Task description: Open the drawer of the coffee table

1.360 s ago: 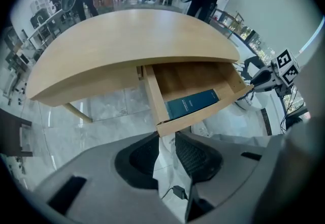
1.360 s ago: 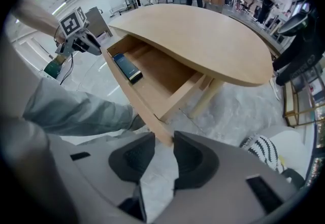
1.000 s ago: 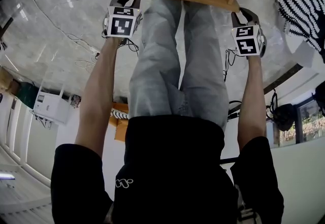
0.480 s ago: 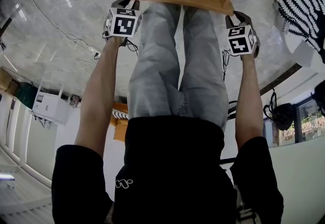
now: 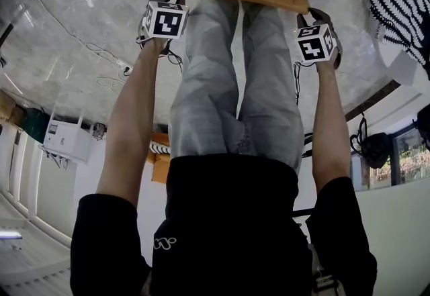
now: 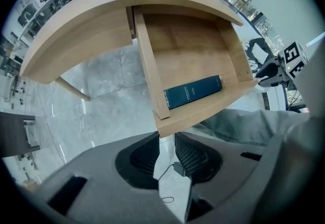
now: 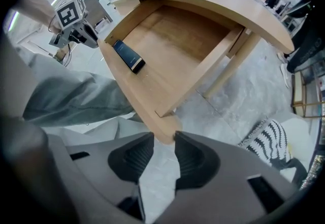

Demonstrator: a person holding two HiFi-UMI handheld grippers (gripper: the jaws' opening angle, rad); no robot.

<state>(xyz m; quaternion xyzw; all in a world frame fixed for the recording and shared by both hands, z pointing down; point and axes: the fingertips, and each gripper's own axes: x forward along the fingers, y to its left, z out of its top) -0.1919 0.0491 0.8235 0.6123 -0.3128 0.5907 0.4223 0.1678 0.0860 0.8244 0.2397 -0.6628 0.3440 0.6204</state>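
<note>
- The drawer (image 6: 193,50) is pulled far out of the wooden table (image 6: 76,30), over the grey stone floor (image 6: 101,101).
- A dark blue book (image 6: 193,92) lies flat in the drawer, close to its front board.
- My left gripper (image 6: 167,138) points down at the drawer's left front corner. Its fingers (image 6: 193,157) stand a little apart, with the corner right at their tips. I don't see them pinch it.
- My right gripper (image 7: 163,139) points down at the other front corner. Its fingers (image 7: 195,159) have just been opening and stand wider. The rounded corner sits in the gap at their tips and is not squeezed.
- The person's legs (image 5: 228,86), in grey trousers, are between the two grippers, close to the drawer's front.
</note>
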